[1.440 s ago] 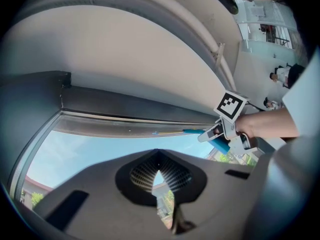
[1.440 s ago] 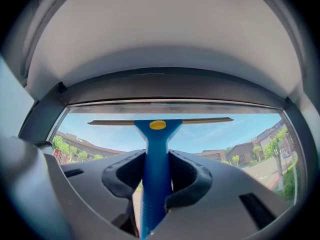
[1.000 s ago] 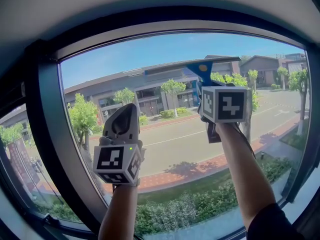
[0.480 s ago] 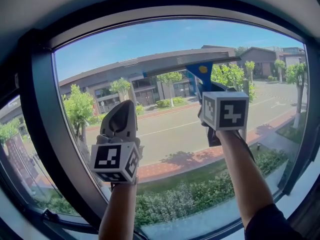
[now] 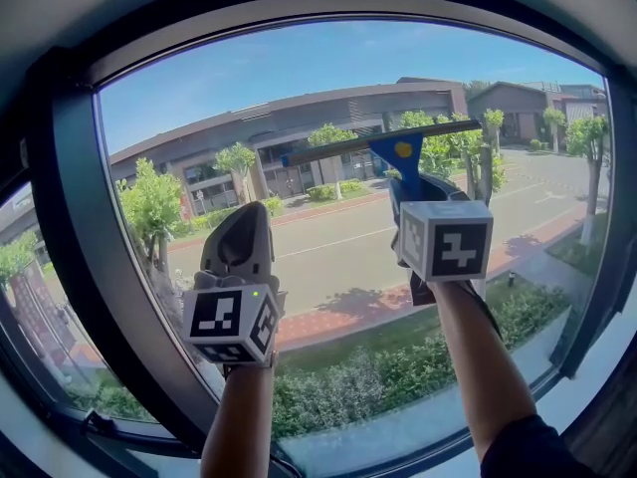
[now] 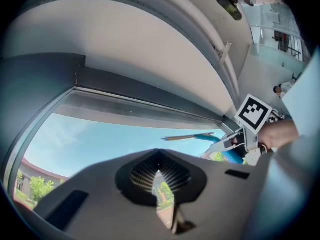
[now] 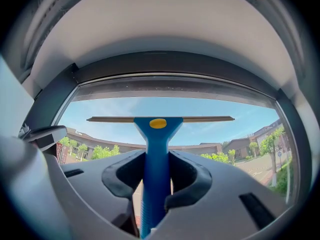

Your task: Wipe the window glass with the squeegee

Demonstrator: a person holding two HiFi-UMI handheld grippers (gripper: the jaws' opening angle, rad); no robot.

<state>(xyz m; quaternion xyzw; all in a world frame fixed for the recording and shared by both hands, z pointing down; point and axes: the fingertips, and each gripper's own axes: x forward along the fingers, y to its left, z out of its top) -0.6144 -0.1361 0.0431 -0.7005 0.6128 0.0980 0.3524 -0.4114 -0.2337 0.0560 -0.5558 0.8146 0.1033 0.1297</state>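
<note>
A blue-handled squeegee (image 5: 398, 152) with a long thin blade lies against the window glass (image 5: 299, 78), blade tilted up to the right, in the upper middle of the pane. My right gripper (image 5: 416, 189) is shut on its handle; in the right gripper view the blue handle (image 7: 155, 169) stands clamped between the jaws with the blade (image 7: 160, 119) level across the sky. My left gripper (image 5: 242, 242) hovers lower left of the squeegee, close to the glass, shut with nothing in it. The squeegee (image 6: 200, 136) also shows at the right of the left gripper view.
A dark window frame (image 5: 70, 257) curves round the pane, with a vertical mullion at the left and the sill (image 5: 398, 436) along the bottom. Outside are buildings, trees, a road and hedges. A white ceiling (image 7: 160, 44) runs above the frame.
The right gripper has drawn the squeegee down the glass, from near the top of the pane to lower in it. The left gripper has held about still.
</note>
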